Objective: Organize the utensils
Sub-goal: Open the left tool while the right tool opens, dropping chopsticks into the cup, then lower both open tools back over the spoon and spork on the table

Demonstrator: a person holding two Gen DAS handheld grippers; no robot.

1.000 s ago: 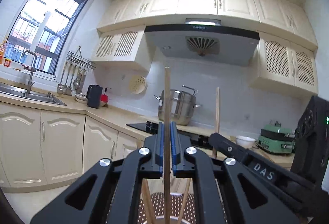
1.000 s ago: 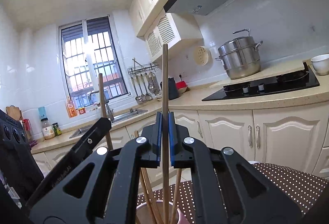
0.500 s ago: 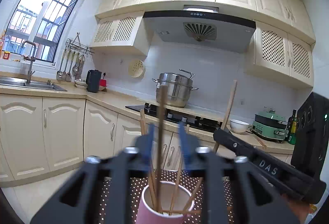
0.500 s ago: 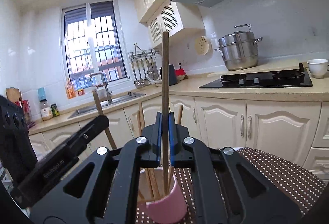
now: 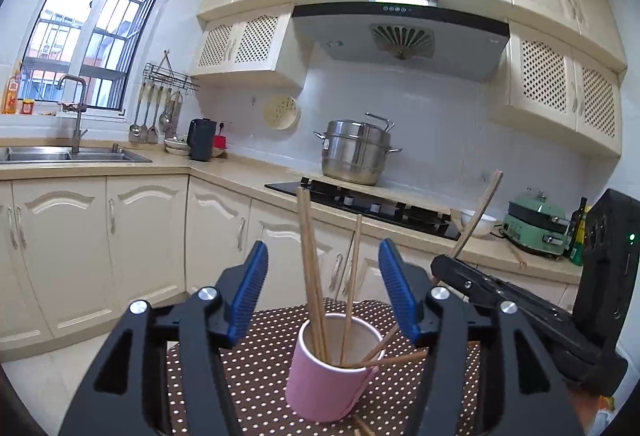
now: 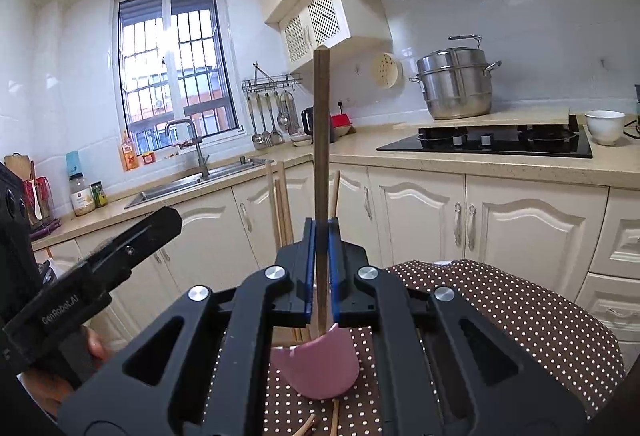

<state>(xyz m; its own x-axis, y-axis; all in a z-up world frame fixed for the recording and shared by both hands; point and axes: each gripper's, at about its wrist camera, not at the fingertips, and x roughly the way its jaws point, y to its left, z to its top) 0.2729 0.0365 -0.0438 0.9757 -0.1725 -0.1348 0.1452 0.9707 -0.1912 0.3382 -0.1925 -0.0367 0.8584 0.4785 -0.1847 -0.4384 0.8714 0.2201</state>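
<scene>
A pink cup (image 5: 326, 376) stands on a brown dotted tablecloth (image 5: 260, 368) and holds several wooden chopsticks (image 5: 310, 268). My left gripper (image 5: 323, 292) is open and empty, its blue pads either side of the chopsticks above the cup. My right gripper (image 6: 321, 268) is shut on a dark wooden chopstick (image 6: 321, 155), held upright just above the cup (image 6: 320, 368). The right gripper also shows at the right of the left wrist view (image 5: 452, 268) with its chopstick (image 5: 478, 211) sticking up.
Loose chopsticks (image 6: 320, 422) lie on the cloth in front of the cup. Behind are kitchen cabinets, a sink (image 5: 68, 155), a black hob (image 5: 368, 201) with a steel pot (image 5: 356, 151), and a white bowl (image 6: 604, 125).
My left gripper opened and let its chopstick drop into the cup, then pulled back. My right gripper tilted down over the cup, still holding its chopstick.
</scene>
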